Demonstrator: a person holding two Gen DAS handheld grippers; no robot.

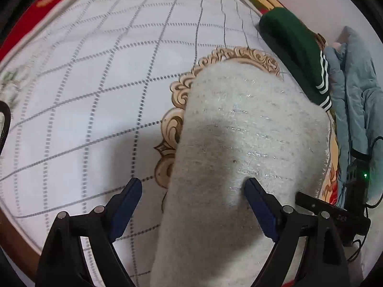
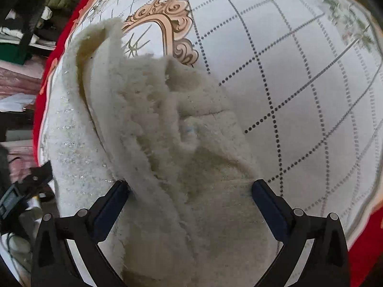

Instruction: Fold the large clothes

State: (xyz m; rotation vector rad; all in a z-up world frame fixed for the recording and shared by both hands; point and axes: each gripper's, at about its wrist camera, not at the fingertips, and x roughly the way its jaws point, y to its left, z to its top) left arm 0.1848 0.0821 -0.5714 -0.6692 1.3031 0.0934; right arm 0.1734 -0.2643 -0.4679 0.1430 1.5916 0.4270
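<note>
The left gripper (image 1: 192,189) has its jaws spread wide, both dark blue fingers (image 1: 125,203) reaching forward, tips well apart, nothing pinched between them. The right gripper (image 2: 191,191) is likewise splayed, its blue pads (image 2: 268,203) far apart on black linkages. In the left wrist view, part of the right gripper's black body shows at the right edge
</note>
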